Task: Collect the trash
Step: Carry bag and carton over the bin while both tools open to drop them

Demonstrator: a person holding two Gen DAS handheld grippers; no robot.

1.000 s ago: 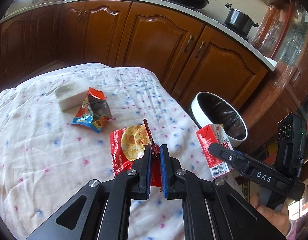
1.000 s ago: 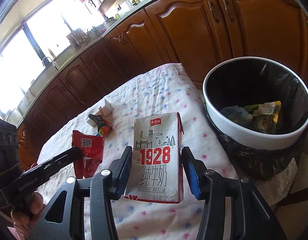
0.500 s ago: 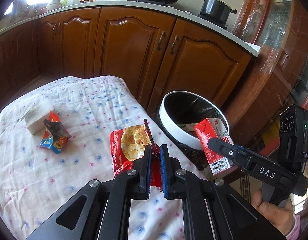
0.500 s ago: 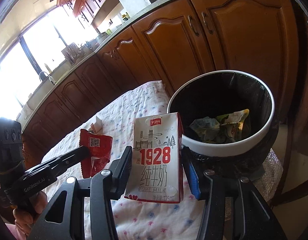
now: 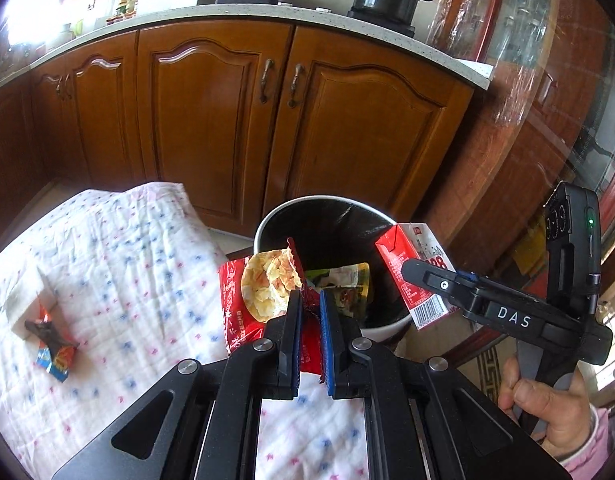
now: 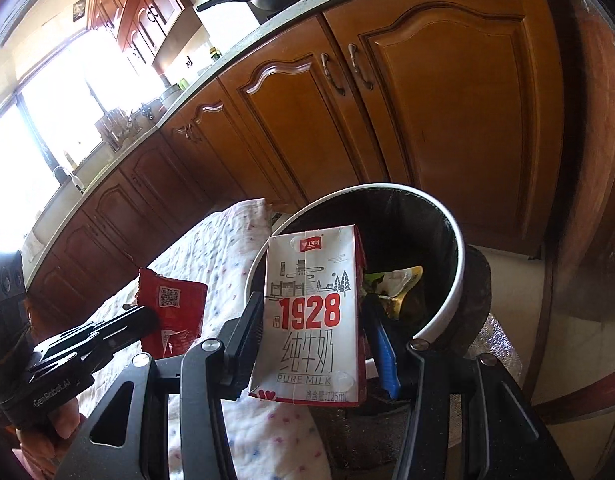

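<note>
Brown wooden cupboards (image 5: 211, 120) fill the back of the kitchen, and a white bin (image 5: 267, 224) with a black bag stands on the floor in front of them.

I hold a red snack bag (image 5: 243, 300) in my left tool (image 5: 309, 304). Its two fingers are pressed together on the edge of the bag. The bag hangs at the near rim of the bin, partly over the cloth-covered tabletop (image 5: 119, 264).

My right tool (image 6: 313, 320) is clamped on a milk carton (image 6: 313, 312). One finger pushes on each side, and the carton stands upright between them. It is in front of the bin's rim (image 6: 459, 248), with the open bin right behind it. Some trash (image 6: 399, 284) already lies inside.

Both tools point down at a slant toward the bin. My right hand (image 5: 547, 404) grips the handle low at the side, with a pink sleeve (image 5: 591, 452) at the wrist.

Back on the tabletop lies a crumpled wrapper (image 5: 53, 344), touching a white block (image 5: 23, 312).
</note>
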